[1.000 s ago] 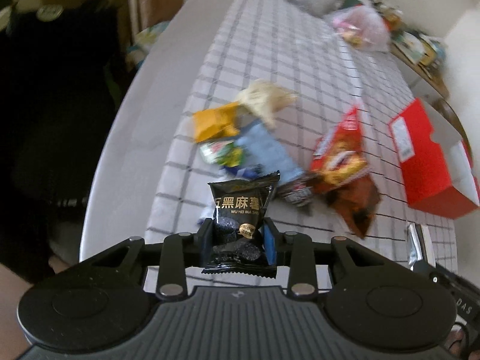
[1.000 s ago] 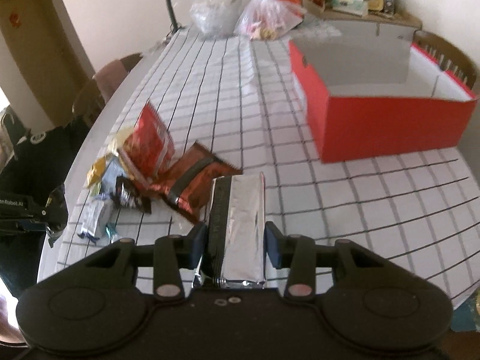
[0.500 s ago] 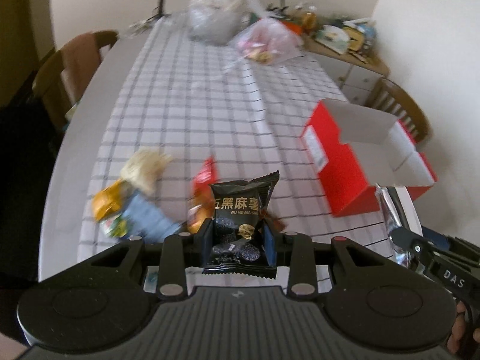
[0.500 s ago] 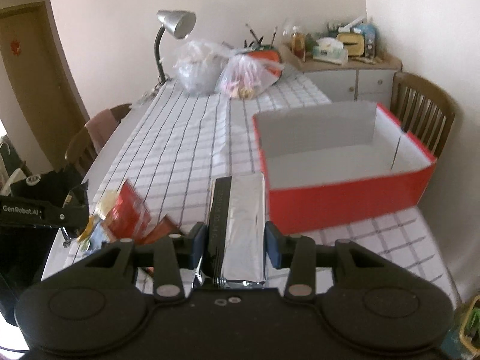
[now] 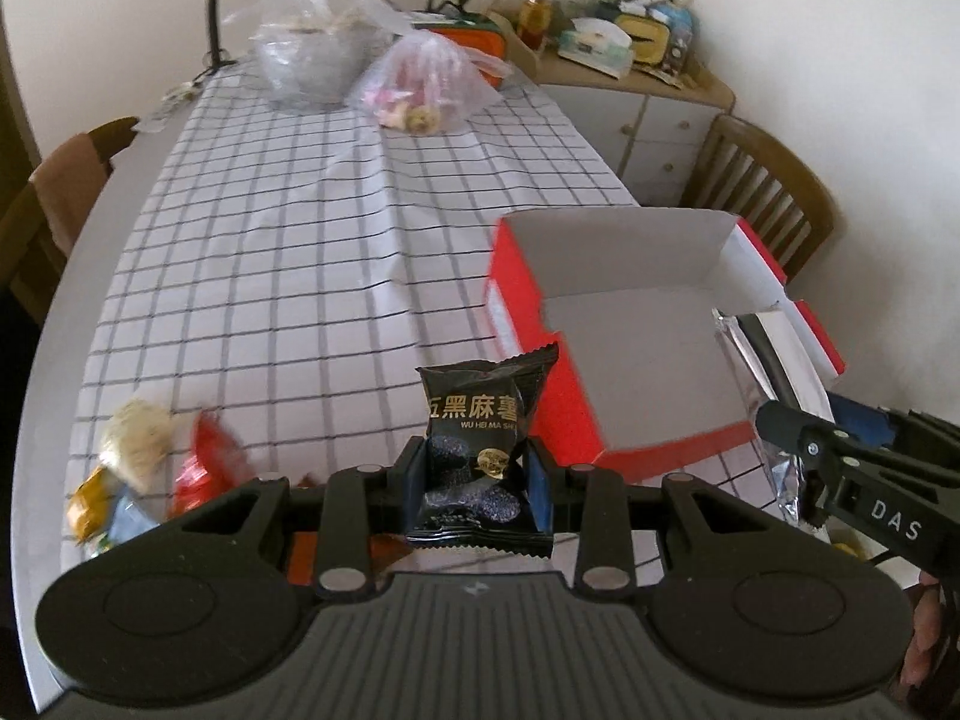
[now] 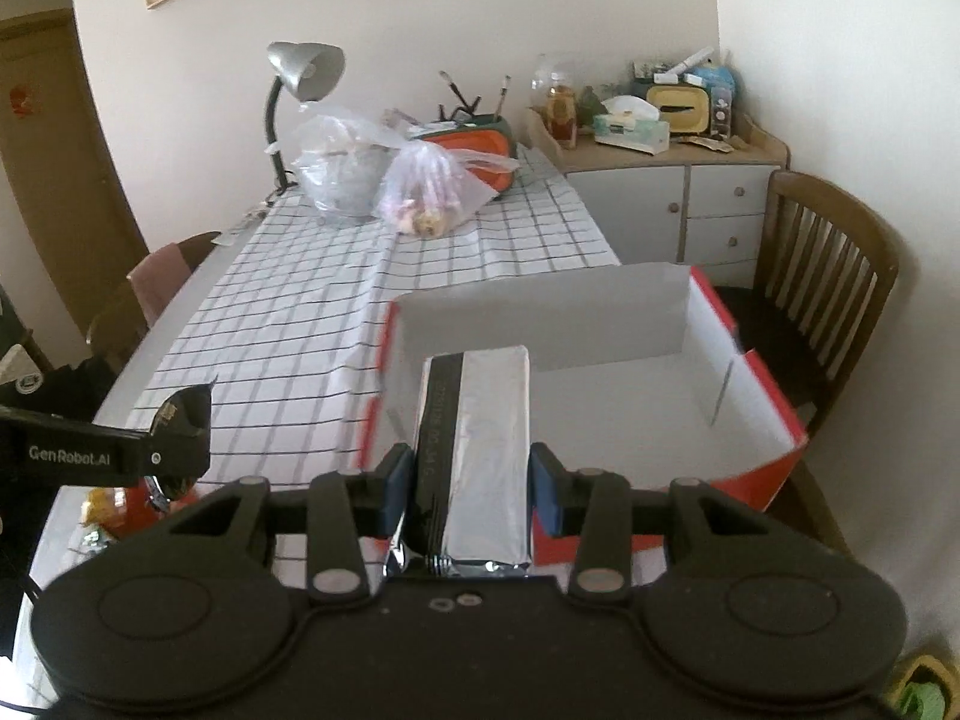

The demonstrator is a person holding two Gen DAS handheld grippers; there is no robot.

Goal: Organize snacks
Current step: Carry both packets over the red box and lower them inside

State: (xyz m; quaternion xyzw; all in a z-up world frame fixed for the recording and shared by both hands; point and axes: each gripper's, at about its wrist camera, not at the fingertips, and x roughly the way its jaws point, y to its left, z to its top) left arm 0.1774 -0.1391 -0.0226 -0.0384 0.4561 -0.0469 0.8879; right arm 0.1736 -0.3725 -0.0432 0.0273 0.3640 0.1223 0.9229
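Observation:
My left gripper [image 5: 477, 471] is shut on a small black snack packet [image 5: 480, 438] with gold lettering, held above the table just left of the open red box [image 5: 570, 396]. My right gripper [image 6: 471, 483] is shut on a silver foil packet [image 6: 480, 438], held over the near wall of the red box [image 6: 768, 456], whose white inside looks empty. The right gripper with the foil packet [image 5: 756, 372] also shows in the left wrist view at the right. A pile of loose snacks [image 5: 150, 462] lies on the checked cloth at the near left.
Two clear plastic bags [image 5: 372, 72] and a desk lamp [image 6: 300, 90] stand at the table's far end. A wooden chair [image 6: 822, 294] is right of the box, a sideboard [image 6: 678, 192] behind it. Another chair [image 5: 54, 204] is at the left.
Both grippers have risen and swung right from the snack pile toward the red box, each still holding its packet. The right one now hangs over the box's near wall.

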